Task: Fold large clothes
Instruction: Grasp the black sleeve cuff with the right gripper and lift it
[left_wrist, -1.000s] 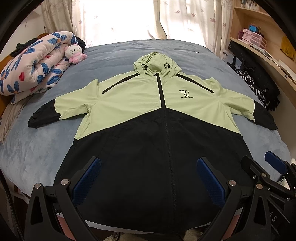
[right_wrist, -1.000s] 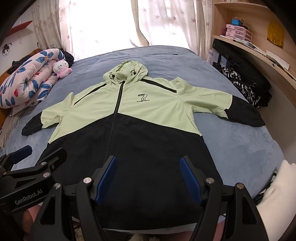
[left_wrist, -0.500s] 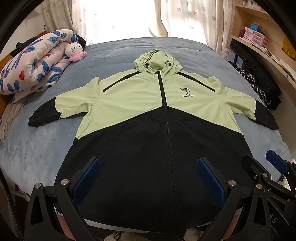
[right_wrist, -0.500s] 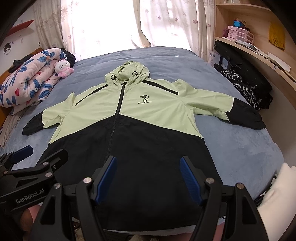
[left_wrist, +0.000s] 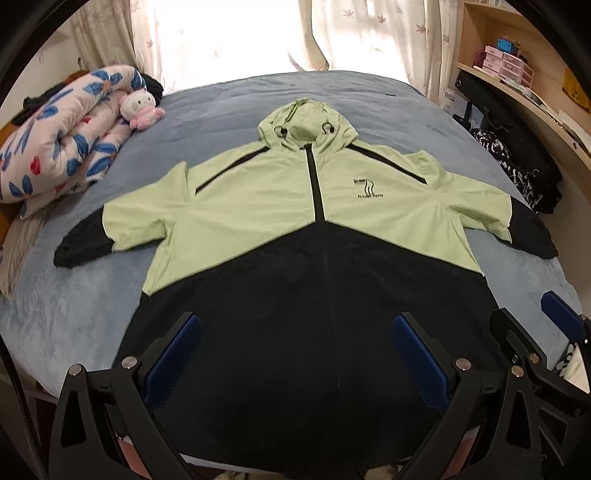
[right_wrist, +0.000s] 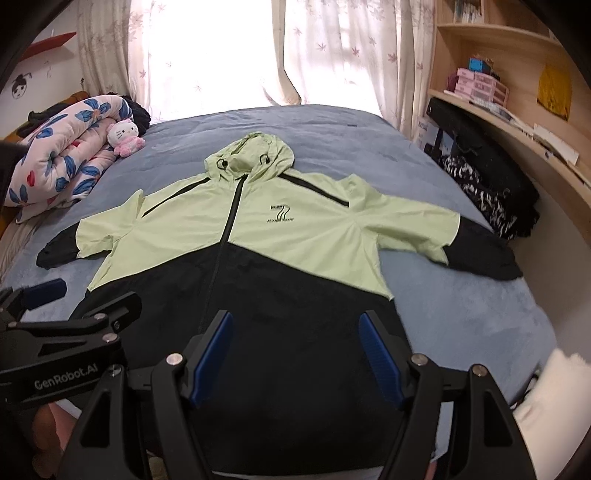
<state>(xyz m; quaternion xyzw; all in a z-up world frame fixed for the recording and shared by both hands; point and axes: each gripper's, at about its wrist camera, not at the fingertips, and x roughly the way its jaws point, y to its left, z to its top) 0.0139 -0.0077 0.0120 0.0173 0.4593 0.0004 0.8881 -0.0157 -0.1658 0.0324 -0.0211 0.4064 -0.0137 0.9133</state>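
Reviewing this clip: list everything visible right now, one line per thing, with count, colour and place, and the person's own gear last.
Light green and black hooded zip jacket: 1, spread flat face up, sleeves out, on the bed.
Blue-grey bed cover: 1, under the jacket.
Rolled floral quilt: 1, pink with blue flowers, far left of the bed.
White and pink plush cat toy: 1, against the quilt.
Patterned sheer curtains: white, behind the bed.
Wooden shelf unit: 1, light wood, right wall, holding pink boxes.
Dark clothes pile: black and patterned, below the shelf.
Left gripper: 1, black with blue pads, open above the hem.
Right gripper: 1, same, open above the hem.
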